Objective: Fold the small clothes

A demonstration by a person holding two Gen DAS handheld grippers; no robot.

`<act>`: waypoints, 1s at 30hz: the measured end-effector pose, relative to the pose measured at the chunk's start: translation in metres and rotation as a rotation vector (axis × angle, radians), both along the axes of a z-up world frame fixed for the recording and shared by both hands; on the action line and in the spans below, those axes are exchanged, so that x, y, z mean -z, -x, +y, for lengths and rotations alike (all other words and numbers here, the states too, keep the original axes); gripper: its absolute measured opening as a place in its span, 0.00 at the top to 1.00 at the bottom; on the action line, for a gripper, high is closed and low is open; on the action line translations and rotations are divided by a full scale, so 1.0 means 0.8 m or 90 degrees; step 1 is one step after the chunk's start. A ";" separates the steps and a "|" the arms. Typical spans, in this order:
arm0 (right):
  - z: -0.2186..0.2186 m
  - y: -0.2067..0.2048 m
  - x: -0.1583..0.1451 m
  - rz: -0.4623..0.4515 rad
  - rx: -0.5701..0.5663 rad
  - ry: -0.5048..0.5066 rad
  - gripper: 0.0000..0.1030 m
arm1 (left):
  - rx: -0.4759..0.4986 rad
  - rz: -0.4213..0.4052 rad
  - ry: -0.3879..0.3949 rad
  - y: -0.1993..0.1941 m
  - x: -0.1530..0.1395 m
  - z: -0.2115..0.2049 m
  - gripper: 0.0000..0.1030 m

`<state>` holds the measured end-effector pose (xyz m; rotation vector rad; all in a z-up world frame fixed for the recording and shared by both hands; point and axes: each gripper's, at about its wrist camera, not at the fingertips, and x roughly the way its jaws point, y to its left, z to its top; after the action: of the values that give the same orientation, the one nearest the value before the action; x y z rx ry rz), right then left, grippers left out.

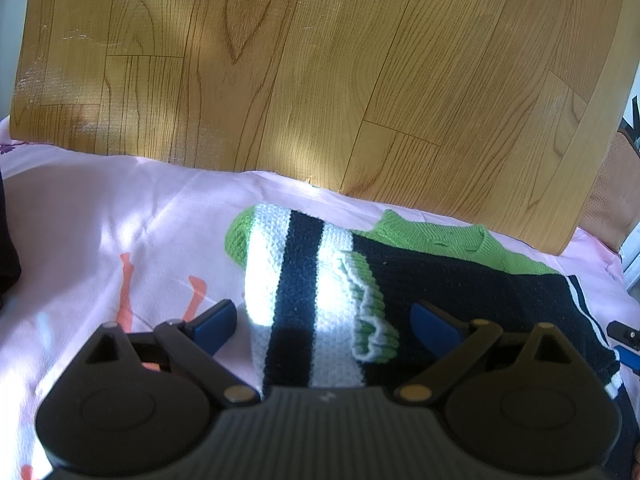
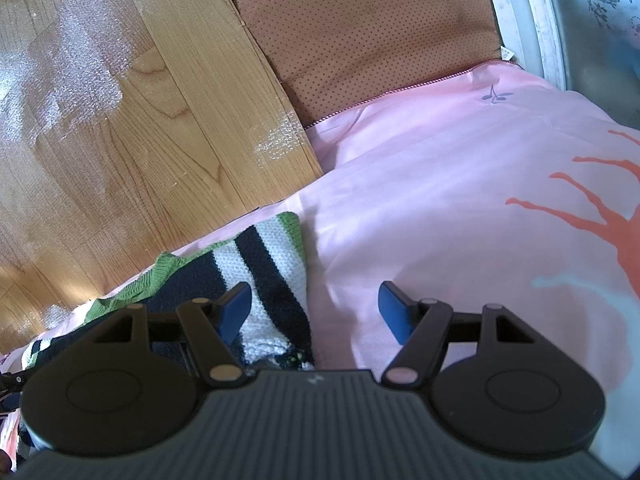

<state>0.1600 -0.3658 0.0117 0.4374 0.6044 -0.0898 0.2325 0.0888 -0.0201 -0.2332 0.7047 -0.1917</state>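
Note:
A small knitted sweater (image 1: 304, 280) in black, white and green stripes lies folded on the pink sheet (image 1: 100, 232). Its green collar points toward the wooden floor. My left gripper (image 1: 324, 324) is open, its blue pads either side of the folded striped sleeve, just above it. The right gripper's edge shows at the far right of the left wrist view (image 1: 624, 340). In the right wrist view the sweater (image 2: 256, 264) lies at lower left. My right gripper (image 2: 316, 312) is open over the sweater's right edge and the sheet (image 2: 440, 200), holding nothing.
Wooden floor (image 1: 320, 60) lies beyond the sheet's edge. A brown dotted cushion (image 2: 380, 28) sits at the sheet's far end by a white frame (image 2: 540, 20). The sheet bears orange and pale blue prints (image 2: 600, 220).

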 end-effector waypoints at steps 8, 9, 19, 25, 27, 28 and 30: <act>0.000 0.000 0.000 0.000 0.001 0.000 0.30 | 0.000 0.001 -0.001 0.000 0.000 0.000 0.05; 0.000 0.000 0.000 0.000 0.001 0.000 0.30 | 0.001 0.001 -0.001 0.000 0.000 0.000 0.05; 0.000 -0.001 0.000 0.000 0.001 0.000 0.30 | 0.001 0.002 -0.002 0.000 0.000 0.001 0.05; 0.000 0.000 -0.001 0.000 0.001 0.001 0.30 | 0.002 0.003 -0.003 0.000 -0.001 0.001 0.05; 0.000 0.000 -0.001 0.000 0.002 0.000 0.30 | 0.003 0.003 -0.004 0.000 0.000 0.003 0.05; 0.000 0.000 -0.001 0.000 0.002 0.000 0.30 | 0.003 0.003 -0.004 0.000 0.000 0.003 0.05; 0.001 0.000 -0.001 -0.001 0.002 -0.001 0.30 | 0.002 0.003 -0.005 -0.001 0.000 0.001 0.05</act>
<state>0.1603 -0.3652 0.0123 0.4403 0.6027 -0.0920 0.2336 0.0899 -0.0201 -0.2256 0.7110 -0.1921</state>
